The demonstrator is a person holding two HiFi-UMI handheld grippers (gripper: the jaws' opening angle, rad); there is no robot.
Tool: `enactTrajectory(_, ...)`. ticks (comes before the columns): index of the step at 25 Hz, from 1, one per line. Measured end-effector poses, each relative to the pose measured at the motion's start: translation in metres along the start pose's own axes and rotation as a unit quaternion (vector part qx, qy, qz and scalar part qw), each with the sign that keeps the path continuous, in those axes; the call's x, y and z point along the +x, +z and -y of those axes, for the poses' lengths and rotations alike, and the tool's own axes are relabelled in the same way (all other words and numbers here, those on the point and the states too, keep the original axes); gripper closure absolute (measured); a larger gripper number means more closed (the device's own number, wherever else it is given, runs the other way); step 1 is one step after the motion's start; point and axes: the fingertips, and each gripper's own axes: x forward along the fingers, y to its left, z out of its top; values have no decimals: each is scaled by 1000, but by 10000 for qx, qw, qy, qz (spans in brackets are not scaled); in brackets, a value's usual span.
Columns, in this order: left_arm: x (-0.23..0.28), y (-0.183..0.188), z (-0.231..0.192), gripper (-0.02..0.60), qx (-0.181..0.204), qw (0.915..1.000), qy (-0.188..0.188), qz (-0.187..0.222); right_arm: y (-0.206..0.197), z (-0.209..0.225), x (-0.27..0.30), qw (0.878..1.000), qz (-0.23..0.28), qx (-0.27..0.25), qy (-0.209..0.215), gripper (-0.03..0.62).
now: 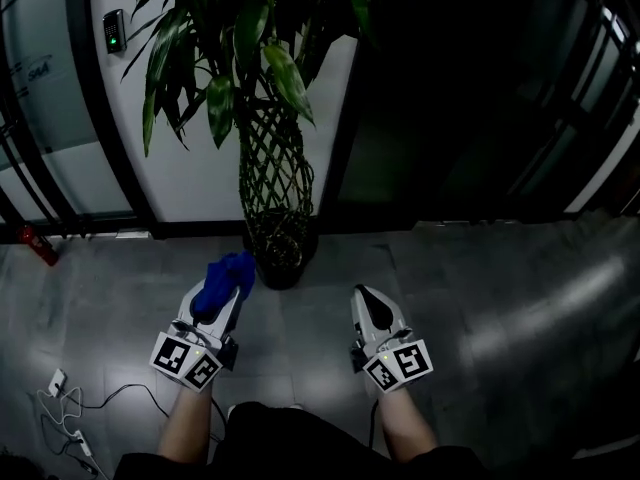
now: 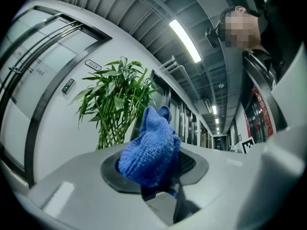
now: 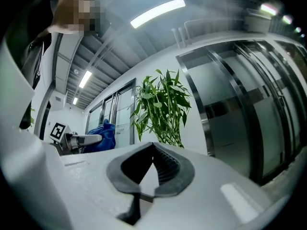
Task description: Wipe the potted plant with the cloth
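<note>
While the left tool (image 1: 216, 311) pinches the bunched blue cloth (image 1: 225, 276) ready for wiping, the right tool (image 1: 368, 302) sits pressed together, empty; the potted plant (image 1: 275, 173) stands untouched at twelve o'clock.

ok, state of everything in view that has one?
left gripper: shut on the cloth
right gripper: shut, nothing between its jaws
cloth: bunched up, clamped in the left gripper, not touching the plant
plant: upright in its pot on the floor, neither gripper on it
keypad: green light on
</note>
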Motion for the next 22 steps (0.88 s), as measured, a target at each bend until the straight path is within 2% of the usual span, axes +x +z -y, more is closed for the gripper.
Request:
enactTrajectory(5,33,2,8,428,65,9999,10,-85,-5,21,10,9998,-33,131,175,591)
enactTrajectory(10,79,33,-15,428,205,9998,-16,47,2,21,81,9976,60,-103,687,591)
enactTrajectory(17,157,106,-27,428,804,9943,-604,350,37,30,195,9909,363,-563,1171,591)
enactTrajectory(20,184,133,-25,428,1195,9891,-761,395,47,34,236,9881,453,-607,1339,591)
enactTrajectory(22,201,152,-24,428,1572,9840,-723,437,51,40,260,9862,467,-574,1482,591)
